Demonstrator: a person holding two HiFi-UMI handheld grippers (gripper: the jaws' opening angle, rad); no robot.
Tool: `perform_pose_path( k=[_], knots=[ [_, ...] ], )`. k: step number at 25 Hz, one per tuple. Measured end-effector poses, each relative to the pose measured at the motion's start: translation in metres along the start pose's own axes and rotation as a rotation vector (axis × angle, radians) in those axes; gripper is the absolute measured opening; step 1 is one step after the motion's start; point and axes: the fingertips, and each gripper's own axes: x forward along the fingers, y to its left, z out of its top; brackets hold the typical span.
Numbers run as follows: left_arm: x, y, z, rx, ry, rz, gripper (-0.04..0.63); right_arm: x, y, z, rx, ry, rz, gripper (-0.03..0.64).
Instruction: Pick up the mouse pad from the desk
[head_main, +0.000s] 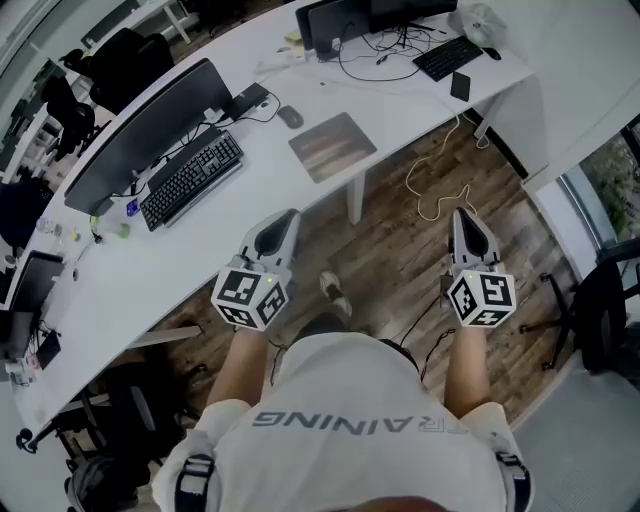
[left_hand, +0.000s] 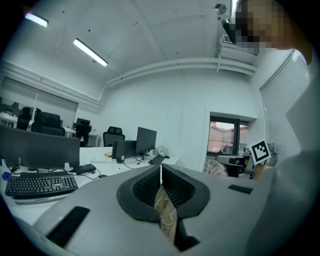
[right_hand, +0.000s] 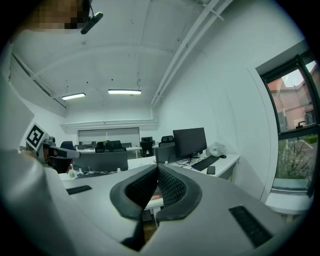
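Observation:
The mouse pad (head_main: 332, 146), a brownish rectangle, lies flat on the white curved desk (head_main: 400, 100) near its front edge, with nothing on it. Both grippers hover over the wooden floor, short of the desk and pointing toward it. My left gripper (head_main: 290, 216) is shut and empty, its tip just below and left of the pad. My right gripper (head_main: 460, 216) is also shut and empty, further right and apart from the desk. In the left gripper view the jaws (left_hand: 160, 175) meet with nothing between them; the right gripper view shows the same (right_hand: 157, 172).
A mouse (head_main: 290, 117) sits just left of the pad, then a black keyboard (head_main: 192, 178) and a monitor (head_main: 140, 135). Further right are monitors (head_main: 345, 20), a keyboard (head_main: 448, 57) and a phone (head_main: 460, 86). A desk leg (head_main: 354, 200) and a cable (head_main: 432, 185) are on the floor.

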Motion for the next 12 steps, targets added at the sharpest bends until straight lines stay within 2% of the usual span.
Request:
perform_pose_path(
  k=[12],
  knots=[
    [0.081, 0.099, 0.029, -0.059, -0.031, 0.033, 0.037, 0.142, 0.008, 0.028, -0.068, 0.036, 0.054, 0.023]
  ],
)
